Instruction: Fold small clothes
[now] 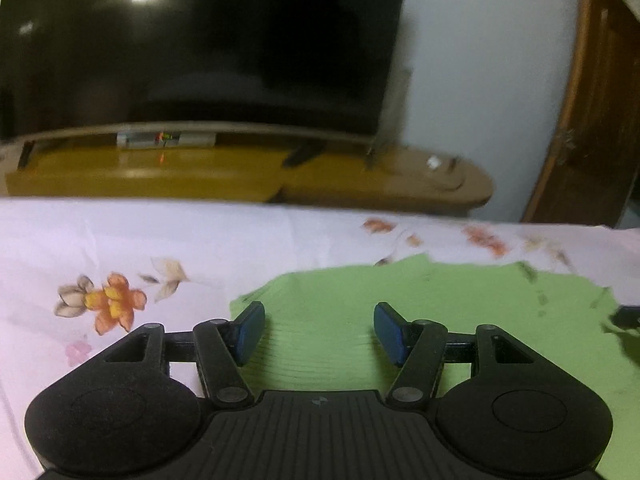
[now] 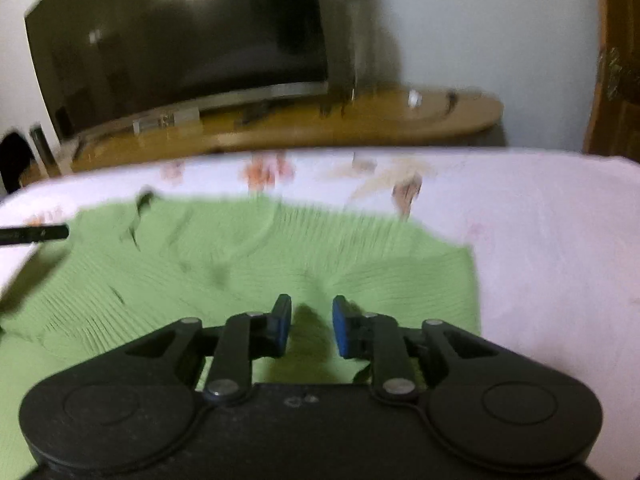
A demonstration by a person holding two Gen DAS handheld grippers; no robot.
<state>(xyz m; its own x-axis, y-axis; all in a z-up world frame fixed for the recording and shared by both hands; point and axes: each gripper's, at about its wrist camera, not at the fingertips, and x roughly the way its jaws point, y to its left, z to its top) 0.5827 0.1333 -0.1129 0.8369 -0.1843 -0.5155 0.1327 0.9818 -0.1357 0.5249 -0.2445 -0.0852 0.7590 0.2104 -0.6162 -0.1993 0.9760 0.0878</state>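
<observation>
A green ribbed knit garment [image 1: 400, 300] lies flat on a white floral sheet [image 1: 140, 248]. My left gripper [image 1: 319, 332] is open, its blue pads wide apart just above the garment's near left part, holding nothing. In the right wrist view the same garment [image 2: 240, 252] fills the lower left. My right gripper [image 2: 311, 330] has its jaws partly open over a raised pucker of the green cloth near its right edge; the pads do not press the fabric. The other gripper's tip [image 2: 36, 234] shows at the far left.
The sheet [image 2: 540, 240] covers a bed. Beyond its far edge stands a low wooden TV stand [image 1: 240, 172] with a large dark television [image 1: 200, 40]. A wooden door [image 1: 592, 100] is at the right, against a white wall.
</observation>
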